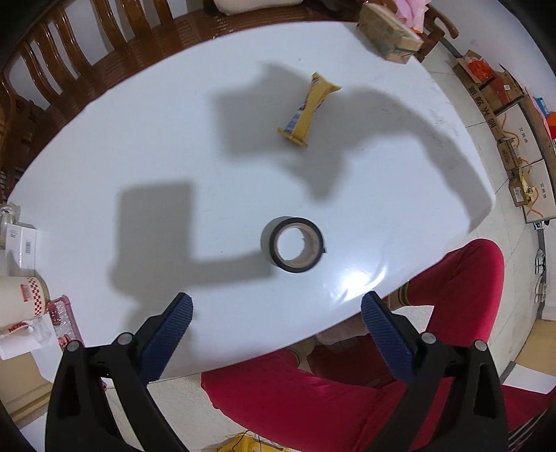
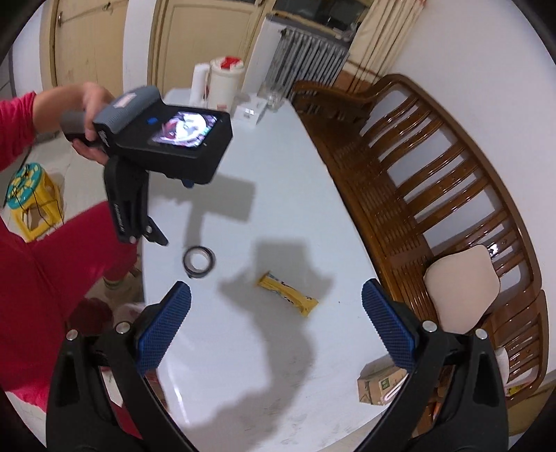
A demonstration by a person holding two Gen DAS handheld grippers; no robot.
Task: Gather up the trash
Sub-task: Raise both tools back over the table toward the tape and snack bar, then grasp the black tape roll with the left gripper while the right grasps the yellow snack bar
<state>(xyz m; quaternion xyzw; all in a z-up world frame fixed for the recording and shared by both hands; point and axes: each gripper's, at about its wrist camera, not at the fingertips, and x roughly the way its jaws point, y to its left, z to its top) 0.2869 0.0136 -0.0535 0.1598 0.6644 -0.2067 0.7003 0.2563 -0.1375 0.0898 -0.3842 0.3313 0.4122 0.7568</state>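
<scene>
A yellow snack wrapper point(image 1: 307, 109) lies flat near the middle of the white table point(image 1: 139, 146); it also shows in the right wrist view point(image 2: 287, 293). A black tape roll point(image 1: 292, 244) lies flat nearer the table's front edge, also seen in the right wrist view point(image 2: 199, 261). My left gripper point(image 1: 276, 314) is open and empty, held above the table edge just short of the tape roll. My right gripper point(image 2: 276, 300) is open and empty, hovering above the table with the wrapper between its fingers in view. The left gripper's body point(image 2: 163, 139) shows in the right wrist view, held in a hand.
A cardboard box point(image 1: 389, 33) sits at the table's far corner, also visible in the right wrist view point(image 2: 380, 386). A paper cup point(image 1: 21, 295), a white box point(image 1: 21, 243) and a pink item point(image 1: 64, 320) stand at the left end. A wooden bench point(image 2: 434, 180) runs along the far side.
</scene>
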